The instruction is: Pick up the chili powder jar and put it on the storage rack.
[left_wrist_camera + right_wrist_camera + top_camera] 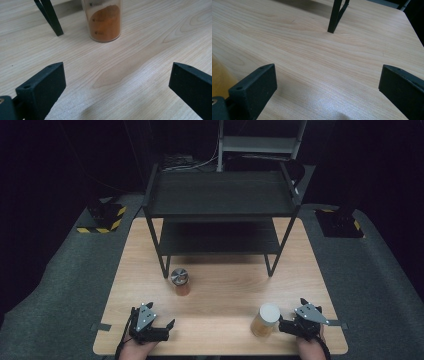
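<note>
L gripper (161, 326) open near front edge; jar (180, 281) ahead, 1 clear lane.

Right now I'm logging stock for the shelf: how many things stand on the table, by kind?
Jars of orange-brown powder: 2, metal-lidded jar and white-lidded jar
Black shelf racks: 1, the rack
Total: 3
</note>
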